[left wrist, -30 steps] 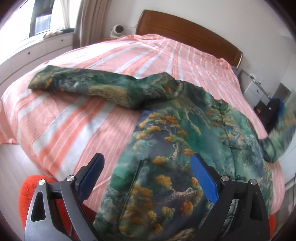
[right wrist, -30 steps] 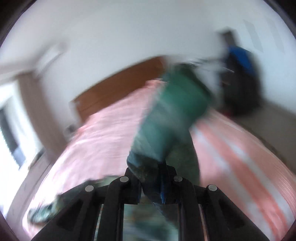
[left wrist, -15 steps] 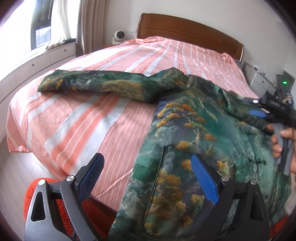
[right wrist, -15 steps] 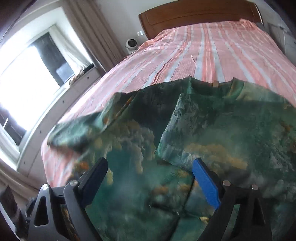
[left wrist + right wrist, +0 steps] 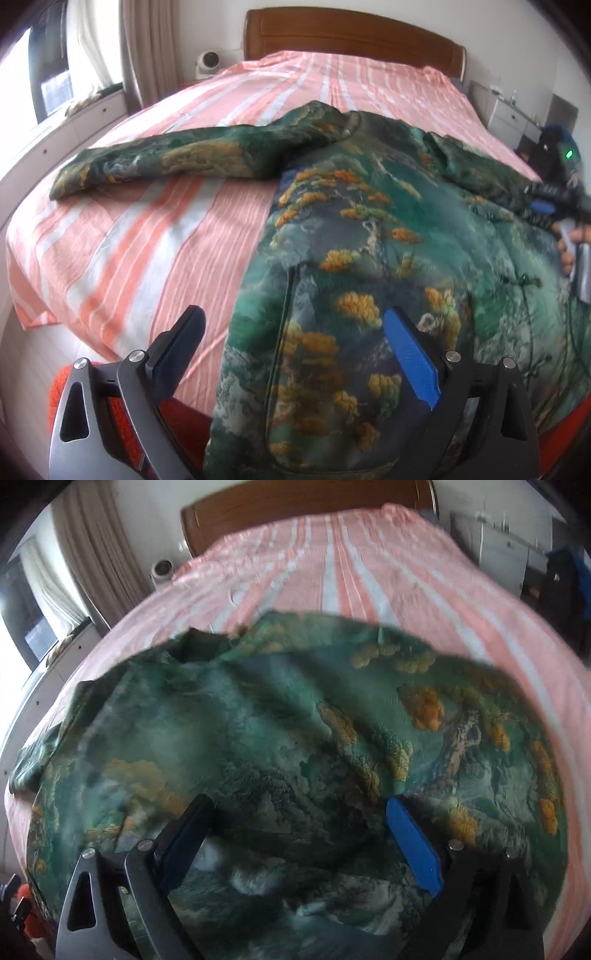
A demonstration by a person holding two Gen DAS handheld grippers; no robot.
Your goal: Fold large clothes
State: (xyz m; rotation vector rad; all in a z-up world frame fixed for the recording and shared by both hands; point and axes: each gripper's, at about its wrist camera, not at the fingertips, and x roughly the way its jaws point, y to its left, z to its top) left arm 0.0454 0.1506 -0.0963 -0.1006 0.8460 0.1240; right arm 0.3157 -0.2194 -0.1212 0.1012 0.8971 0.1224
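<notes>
Jacket (image 5: 388,229) — green, printed with orange trees, spread across the near end of the striped bed (image 5: 155,236), hem hanging over the edge. One sleeve (image 5: 192,158) stretched out flat to the window side in the left view; other sleeve apparently laid over the body in the right view, edges blurred, hard to confirm.

Left gripper (image 5: 291,343) low over the hem, jaws wide apart, nothing between the pads. Right gripper (image 5: 295,830) close above the cloth, jaws wide too, gripping nothing — same gripper glimpsed at the far right of the left view (image 5: 543,205), with fingers of a hand (image 5: 570,245) on its handle.

Risks, as judged:
- Slippery, padded-looking fabric; the loose fold likely to slide back open with nothing pinning it.
- Hem draped off the bed edge; weight of the overhang able to drag the body down toward the orange thing (image 5: 62,384) by the floor during any tug.
- Pinch of a single layer only — top layer lifted, lower one left behind, fold skewed.
- Long sleeve far from either gripper; reach across liable to rumple the body.
- Bedsheet caught along with the cloth if jaws close too deep.
</notes>
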